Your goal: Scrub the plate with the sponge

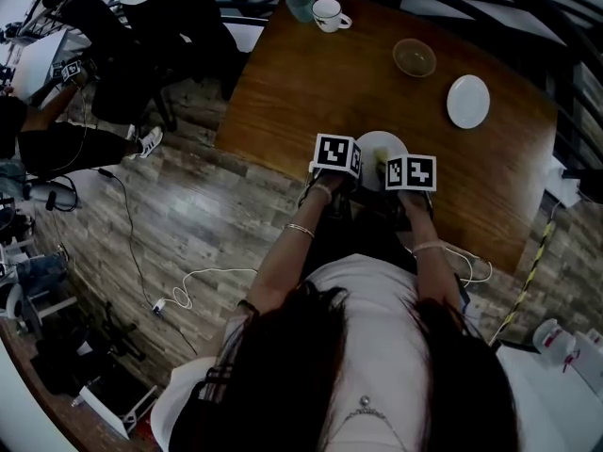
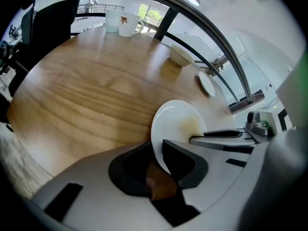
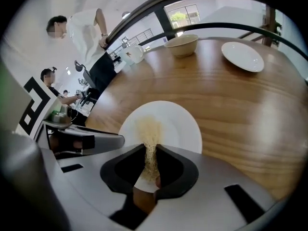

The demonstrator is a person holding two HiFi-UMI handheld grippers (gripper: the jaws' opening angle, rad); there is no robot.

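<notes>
Now the left tool point(image 2: 159, 147) is closed on the rim of the plate point(image 2: 177, 121) over the counter point(image 2: 91, 90), while the right tool point(image 3: 150, 151) pinches what looks like a sponge point(image 3: 149, 130) against its face.

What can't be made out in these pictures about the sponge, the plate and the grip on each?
- Right gripper view: the sponge between the right tongs is edge-on and blurred, so its shape is unclear.
- Left gripper view: the left tongs cover the plate's near rim, and the right tongs hide the sponge.
- Head view: the marker cubes hide both tongs' tips and most of the sponge.
- Head view: the mug's contents are too small to tell.
</notes>
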